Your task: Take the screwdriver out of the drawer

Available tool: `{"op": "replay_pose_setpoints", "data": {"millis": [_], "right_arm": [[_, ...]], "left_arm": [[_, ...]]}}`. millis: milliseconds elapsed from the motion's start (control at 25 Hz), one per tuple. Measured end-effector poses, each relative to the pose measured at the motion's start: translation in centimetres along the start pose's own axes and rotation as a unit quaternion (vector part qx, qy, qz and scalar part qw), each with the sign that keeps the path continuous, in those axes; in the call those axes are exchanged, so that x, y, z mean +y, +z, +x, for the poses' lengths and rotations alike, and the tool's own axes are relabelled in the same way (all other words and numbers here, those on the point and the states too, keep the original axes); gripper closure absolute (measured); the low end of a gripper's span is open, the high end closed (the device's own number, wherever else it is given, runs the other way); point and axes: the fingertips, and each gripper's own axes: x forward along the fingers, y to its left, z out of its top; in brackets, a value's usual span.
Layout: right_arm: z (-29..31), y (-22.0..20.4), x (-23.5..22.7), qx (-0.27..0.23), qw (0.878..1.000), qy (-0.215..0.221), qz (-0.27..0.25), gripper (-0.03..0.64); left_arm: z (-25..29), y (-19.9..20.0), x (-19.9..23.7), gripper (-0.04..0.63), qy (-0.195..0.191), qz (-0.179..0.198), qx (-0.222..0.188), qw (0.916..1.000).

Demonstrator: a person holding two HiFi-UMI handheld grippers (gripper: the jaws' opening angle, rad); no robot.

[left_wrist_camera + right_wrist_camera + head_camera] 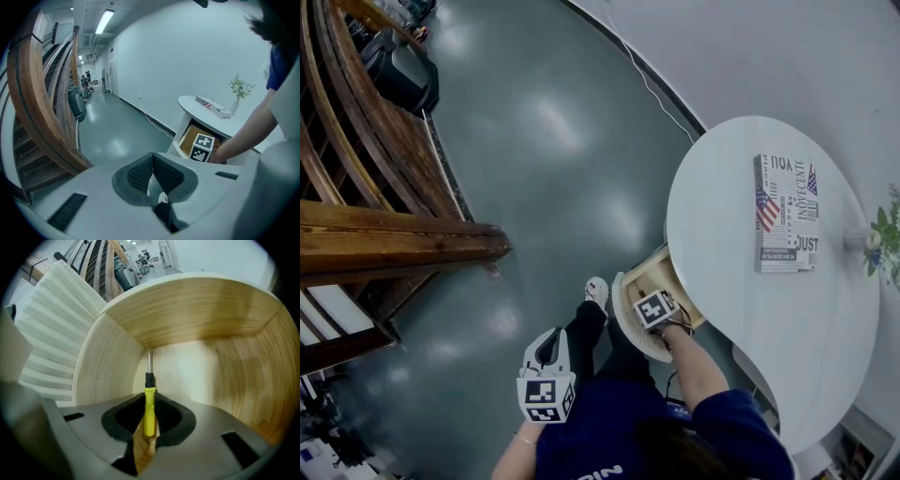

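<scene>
Yellow-handled screwdriver (149,404) sits inside the pulled-out wooden drawer (201,310). The right gripper (148,425) reaches steeply down, jaws pinched on the handle, ready for lifting. The left gripper (153,180) hangs aside, jaws together and empty, leaving the drawer unobstructed.

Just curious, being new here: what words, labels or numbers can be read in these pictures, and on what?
"JUST": on the book cover, lying on the white table.
Rest of the cover: too blurred to read.
White letters on the person's shirt: cut off, unreadable.
Marker cubes: patterns only, no words.
</scene>
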Motion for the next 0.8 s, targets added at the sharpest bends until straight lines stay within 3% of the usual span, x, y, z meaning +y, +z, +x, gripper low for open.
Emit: {"op": "replay_pose_setpoints", "data": {"millis": [560, 800], "right_arm": [[-4.3, 0.8, 0.6, -0.035, 0.999, -0.017, -0.01, 0.546], [-6.1, 0.4, 1.3, -0.051, 0.998, -0.029, -0.021, 0.546]], "left_arm": [[0.5, 1.7, -1.9, 0.591, -0.027, 0.014, -0.024, 0.9993], [0.4, 2.6, -2.2, 0.591, -0.032, -0.01, -0.041, 0.9986]]}}
